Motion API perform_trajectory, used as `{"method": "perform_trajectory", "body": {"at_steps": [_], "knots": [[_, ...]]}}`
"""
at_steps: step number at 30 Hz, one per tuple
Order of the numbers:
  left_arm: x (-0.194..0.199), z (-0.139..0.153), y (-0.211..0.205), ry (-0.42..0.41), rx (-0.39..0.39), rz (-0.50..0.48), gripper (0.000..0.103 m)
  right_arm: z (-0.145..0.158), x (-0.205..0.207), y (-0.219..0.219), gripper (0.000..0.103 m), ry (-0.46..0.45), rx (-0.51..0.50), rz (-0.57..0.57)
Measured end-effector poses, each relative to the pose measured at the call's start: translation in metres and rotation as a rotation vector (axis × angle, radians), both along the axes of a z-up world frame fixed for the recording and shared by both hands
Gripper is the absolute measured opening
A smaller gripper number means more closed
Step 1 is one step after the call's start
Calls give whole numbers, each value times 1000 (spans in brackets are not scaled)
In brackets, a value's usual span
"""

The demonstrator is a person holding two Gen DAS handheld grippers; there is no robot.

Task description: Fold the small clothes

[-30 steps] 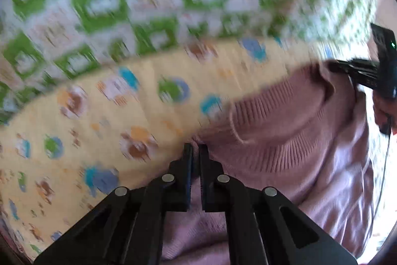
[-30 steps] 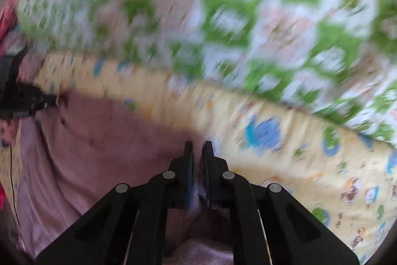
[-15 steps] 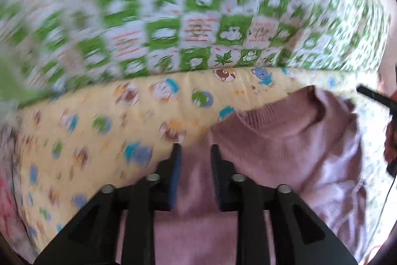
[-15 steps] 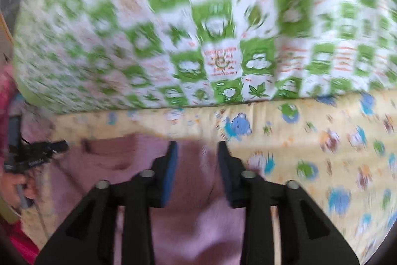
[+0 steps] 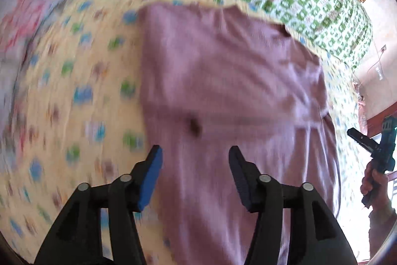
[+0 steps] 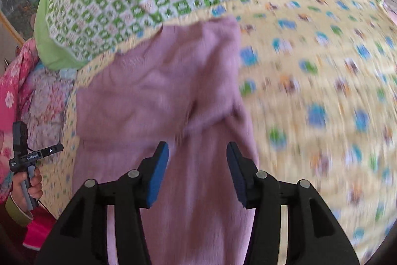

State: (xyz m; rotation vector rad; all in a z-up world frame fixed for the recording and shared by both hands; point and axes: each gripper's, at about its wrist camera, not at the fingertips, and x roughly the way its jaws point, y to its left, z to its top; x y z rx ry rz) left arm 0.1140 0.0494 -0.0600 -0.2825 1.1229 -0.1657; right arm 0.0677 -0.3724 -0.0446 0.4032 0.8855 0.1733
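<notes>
I find both claws, left (image 5: 194,153) and right (image 6: 197,149), now spread wide and holding nothing, seemingly lifted off the sweater (image 5: 223,91), which lies on the bed (image 5: 74,91).

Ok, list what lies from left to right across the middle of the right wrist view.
Pink floral fabric → left gripper, held in a hand → mauve knit sweater → yellow cartoon-print sheet.
</notes>
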Motion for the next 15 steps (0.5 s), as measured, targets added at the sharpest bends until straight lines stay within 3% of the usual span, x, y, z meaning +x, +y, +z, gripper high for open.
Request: {"method": "perform_trajectory", "body": {"at_steps": [10,15], "knots": [[-135,-42,14,107,-127,-13,60,-21,-106,9,50,47,49,-55],[-172,-62,14,184,-165,-53,64,-39,-151,10,50,87,83,-87]]}}
